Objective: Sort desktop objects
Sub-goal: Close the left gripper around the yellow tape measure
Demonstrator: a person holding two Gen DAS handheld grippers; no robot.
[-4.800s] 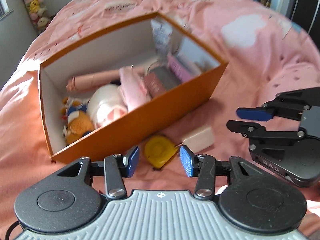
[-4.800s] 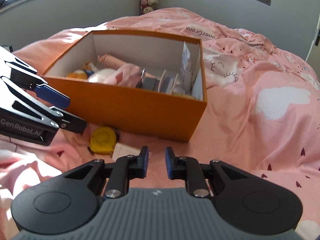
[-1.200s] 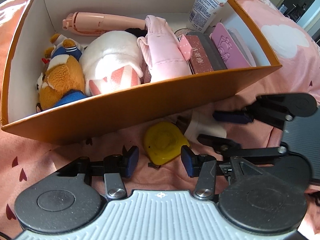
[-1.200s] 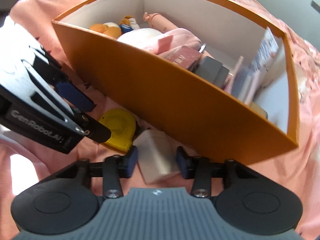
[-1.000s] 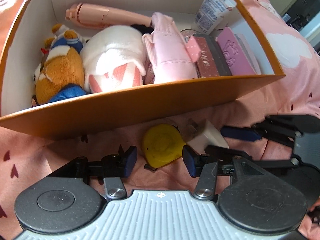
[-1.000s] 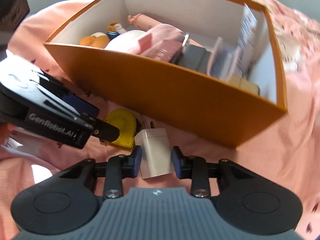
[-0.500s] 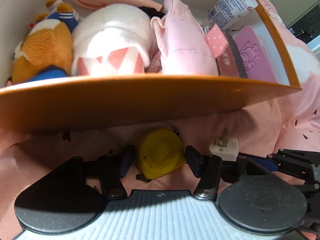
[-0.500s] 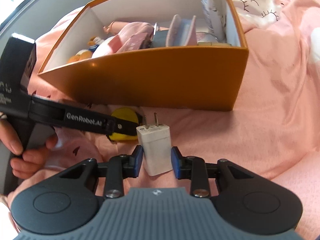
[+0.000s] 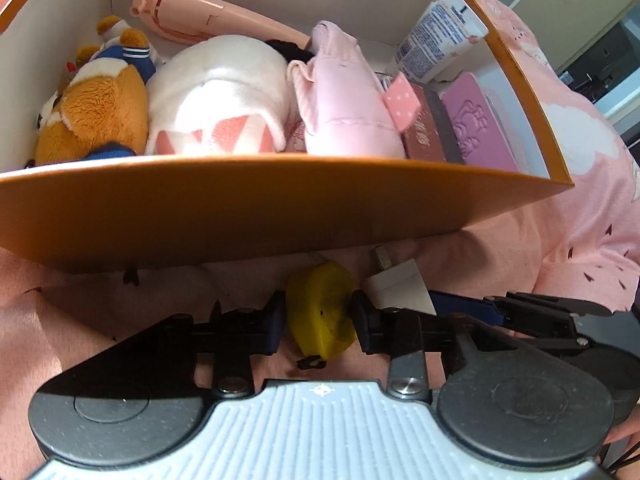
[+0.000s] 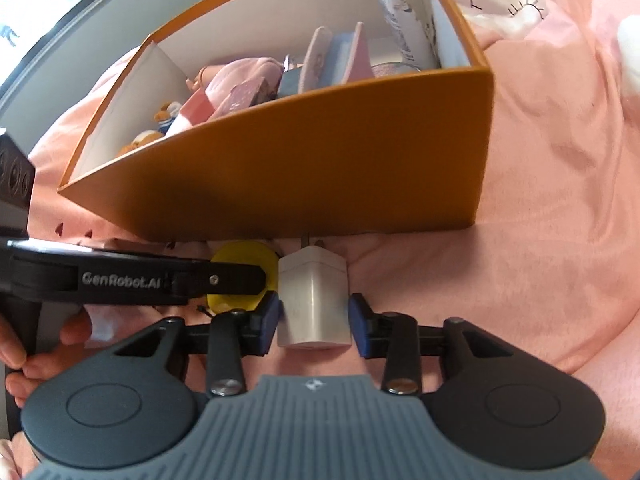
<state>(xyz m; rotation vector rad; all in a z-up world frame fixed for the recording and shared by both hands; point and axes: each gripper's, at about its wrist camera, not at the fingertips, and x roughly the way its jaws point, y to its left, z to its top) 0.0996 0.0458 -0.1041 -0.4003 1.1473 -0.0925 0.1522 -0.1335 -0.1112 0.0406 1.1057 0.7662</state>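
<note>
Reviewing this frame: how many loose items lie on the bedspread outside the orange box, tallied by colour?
Yellow: 1, the tape measure
White: 1, the charger plug
Total: 2, side by side on the pink bedspread against the near wall of the orange box

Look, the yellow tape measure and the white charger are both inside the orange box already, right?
Not quite. The yellow tape measure and the white charger both lie outside the orange box, on the pink bedspread just in front of its wall. Both wrist views show that.
</note>
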